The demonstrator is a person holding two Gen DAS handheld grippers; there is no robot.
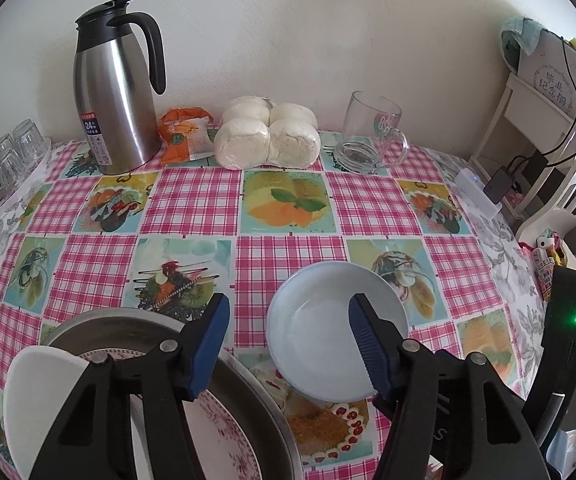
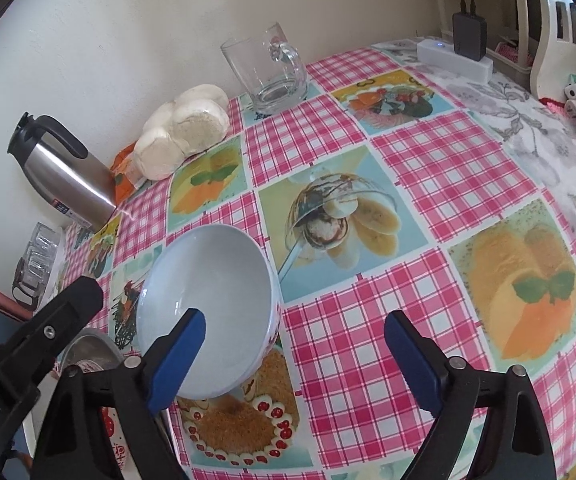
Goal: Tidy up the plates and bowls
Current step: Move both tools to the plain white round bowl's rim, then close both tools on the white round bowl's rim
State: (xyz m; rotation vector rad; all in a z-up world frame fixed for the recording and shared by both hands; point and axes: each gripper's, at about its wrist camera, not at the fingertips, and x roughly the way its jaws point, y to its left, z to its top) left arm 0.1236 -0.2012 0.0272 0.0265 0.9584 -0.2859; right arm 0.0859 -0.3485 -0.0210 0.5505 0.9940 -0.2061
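- The metal basin (image 1: 248, 380) at your left already holds a patterned plate (image 1: 224, 428); this part looks done.
- The pale blue bowl (image 1: 328, 332) stands alone on the tablecloth (image 1: 192, 200), not yet stacked.
- Your left gripper (image 1: 288, 344) and right gripper (image 2: 294, 356) are both spread apart, holding nothing.

We look from both wrists, low and close over the table (image 1: 288, 200), toward its wall edge; both views share the bowl (image 1: 328, 332) (image 2: 208, 300).

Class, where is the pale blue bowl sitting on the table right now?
The pale blue bowl stands on the checked tablecloth, just right of the metal basin holding a floral plate. In the left wrist view it lies between the open left gripper fingers.
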